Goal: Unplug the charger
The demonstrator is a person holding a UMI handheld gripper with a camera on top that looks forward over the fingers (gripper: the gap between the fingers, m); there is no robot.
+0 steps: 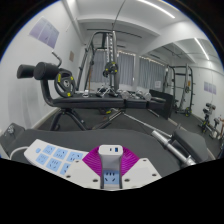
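A white power strip (55, 157) with blue sockets lies on the dark floor, running from the left in between my fingers. A small white charger (111, 151) with a blue port on its face stands at the strip's near end. My gripper (111, 160) is shut on the charger, and both magenta pads (97, 160) press its sides. Just below the charger, one more blue socket face (109, 180) shows between the fingers. Whether the charger's prongs still sit in the strip is hidden.
A gym room lies beyond: a black weight bench (120, 100) and a cable machine (108, 60) in the middle, more racks (180, 85) to the right. A grey hose or cable (172, 142) lies on the floor right of the fingers.
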